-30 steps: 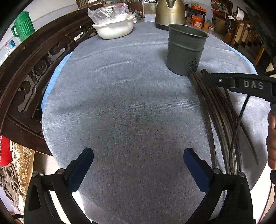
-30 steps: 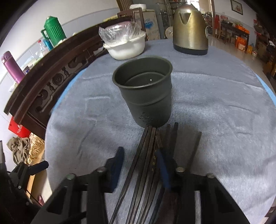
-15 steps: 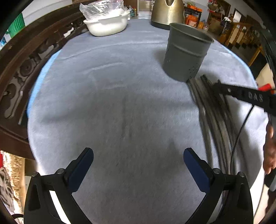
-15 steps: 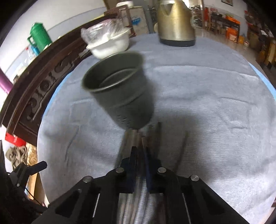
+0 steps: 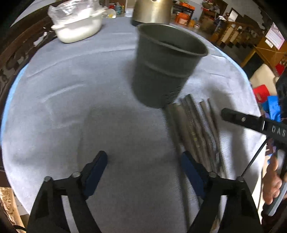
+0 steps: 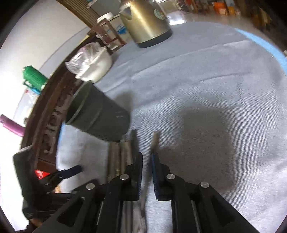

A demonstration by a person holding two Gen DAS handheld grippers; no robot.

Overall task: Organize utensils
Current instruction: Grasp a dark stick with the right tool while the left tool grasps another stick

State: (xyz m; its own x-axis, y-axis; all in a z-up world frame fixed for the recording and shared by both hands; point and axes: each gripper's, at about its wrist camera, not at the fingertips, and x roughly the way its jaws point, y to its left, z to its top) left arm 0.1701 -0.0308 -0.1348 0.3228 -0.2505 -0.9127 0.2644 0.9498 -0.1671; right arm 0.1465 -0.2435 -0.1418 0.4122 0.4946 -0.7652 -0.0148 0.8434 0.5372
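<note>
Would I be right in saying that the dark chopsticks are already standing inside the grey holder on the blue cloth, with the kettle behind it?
Not quite: the chopsticks lie flat on the blue cloth beside the base of the grey holder, which looks empty, as the left wrist view shows. The kettle does stand behind it.

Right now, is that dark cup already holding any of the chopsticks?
No, the dark cup shows a bare inside, and the chopsticks lie flat on the grey cloth beside its base.

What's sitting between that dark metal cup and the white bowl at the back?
Nothing: only bare grey cloth lies between the dark cup and the white bowl, clearest in the left wrist view.
</note>
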